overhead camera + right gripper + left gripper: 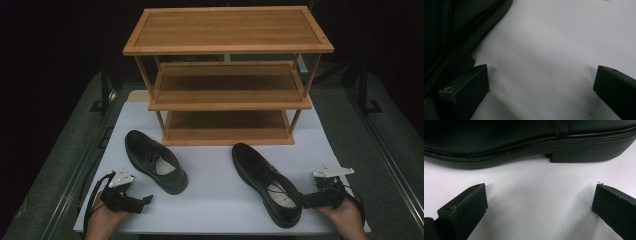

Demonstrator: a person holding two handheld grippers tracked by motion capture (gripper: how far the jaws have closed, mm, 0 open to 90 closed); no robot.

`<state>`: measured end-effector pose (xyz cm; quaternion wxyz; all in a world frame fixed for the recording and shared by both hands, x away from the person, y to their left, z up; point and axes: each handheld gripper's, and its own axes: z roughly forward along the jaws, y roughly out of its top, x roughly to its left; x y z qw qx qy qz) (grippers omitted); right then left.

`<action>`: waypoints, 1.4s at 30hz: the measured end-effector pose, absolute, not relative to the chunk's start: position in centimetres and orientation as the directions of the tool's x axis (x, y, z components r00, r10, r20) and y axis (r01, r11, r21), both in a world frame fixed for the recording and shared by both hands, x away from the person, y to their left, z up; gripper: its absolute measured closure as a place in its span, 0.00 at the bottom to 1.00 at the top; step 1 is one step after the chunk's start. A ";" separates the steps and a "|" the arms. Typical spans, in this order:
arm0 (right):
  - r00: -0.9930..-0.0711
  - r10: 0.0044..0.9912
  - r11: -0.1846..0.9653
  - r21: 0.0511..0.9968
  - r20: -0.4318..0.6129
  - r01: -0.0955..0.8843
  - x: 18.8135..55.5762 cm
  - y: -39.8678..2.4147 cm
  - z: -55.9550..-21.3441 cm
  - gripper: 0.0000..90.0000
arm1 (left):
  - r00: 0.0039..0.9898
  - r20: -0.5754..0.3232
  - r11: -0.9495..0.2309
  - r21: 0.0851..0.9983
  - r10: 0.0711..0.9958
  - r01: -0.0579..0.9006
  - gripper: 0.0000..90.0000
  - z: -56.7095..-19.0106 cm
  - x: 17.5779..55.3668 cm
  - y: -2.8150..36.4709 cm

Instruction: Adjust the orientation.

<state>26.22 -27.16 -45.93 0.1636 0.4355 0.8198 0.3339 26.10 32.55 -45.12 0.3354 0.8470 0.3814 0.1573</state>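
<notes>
- Left gripper [145, 200] is resting on the white table [215, 200], jaws spread wide with nothing between them, pointing at the side of the left black dress shoe [155, 161] lying just ahead.
- Right gripper [306, 200] is sitting with jaws wide and empty, right beside the heel of the right black dress shoe [266, 184].
- Three-tier bamboo shoe rack [227, 75] is standing behind both shoes, shelves bare.

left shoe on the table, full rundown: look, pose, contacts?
The left shoe is a black, smooth leather-look lace-up with a pale insole, stitched welt and low block heel. It stands upright on its sole on the white table, toe toward the wooden rack, heel nearer the person. Nothing grips it; the open left gripper sits beside it.
</notes>
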 end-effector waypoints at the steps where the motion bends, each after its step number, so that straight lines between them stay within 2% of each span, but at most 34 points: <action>1: -0.568 0.823 0.398 0.690 0.022 0.604 26.2 -27.2 -45.9 0.00 | 0.659 0.010 -0.484 0.688 0.752 0.541 0.00 -45.1 26.1 32.6; 8: -0.568 0.823 0.398 0.692 0.021 0.603 26.2 -27.2 -45.9 0.00 | 0.652 -0.022 -0.460 0.691 0.758 0.558 0.00 -44.8 25.8 32.8; 20: -0.567 0.824 0.397 0.692 0.022 0.604 26.2 -27.2 -45.9 0.00 | 0.605 -0.011 -0.419 0.711 0.796 0.565 0.00 -42.9 25.1 34.7; 22: -0.567 0.824 0.396 0.692 0.022 0.604 26.2 -27.2 -45.9 0.00 | 0.596 -0.010 -0.406 0.722 0.803 0.560 0.09 -42.5 25.1 35.1; 26: -0.566 0.824 0.396 0.691 0.023 0.604 26.2 -27.2 -45.9 0.00 | 0.582 -0.014 -0.392 0.725 0.813 0.566 0.11 -42.0 25.4 35.5; 27: -0.567 0.824 0.396 0.691 0.023 0.604 26.2 -27.2 -45.9 0.00 | 0.579 -0.016 -0.389 0.726 0.815 0.567 0.16 -41.8 25.5 35.7; 32: -0.566 0.824 0.396 0.691 0.024 0.605 26.2 -27.2 -45.9 0.00 | 0.564 -0.015 -0.377 0.730 0.825 0.570 0.18 -41.1 26.2 36.2; 34: -0.566 0.824 0.395 0.691 0.024 0.605 26.2 -27.2 -45.9 0.00 | 0.575 -0.029 -0.376 0.730 0.818 0.571 0.30 -40.9 26.3 36.5; 37: -0.566 0.824 0.395 0.691 0.024 0.605 26.2 -27.2 -45.9 0.00 | 0.574 -0.022 -0.380 0.729 0.818 0.569 0.33 -40.7 26.5 36.8; 41: -0.567 0.824 0.396 0.692 0.023 0.604 26.2 -27.2 -45.9 0.00 | 0.569 -0.019 -0.376 0.733 0.822 0.567 0.47 -40.2 26.9 37.3; 42: -0.567 0.824 0.396 0.692 0.023 0.604 26.2 -27.2 -45.9 0.00 | 0.567 -0.021 -0.371 0.736 0.824 0.566 0.47 -40.1 27.0 37.4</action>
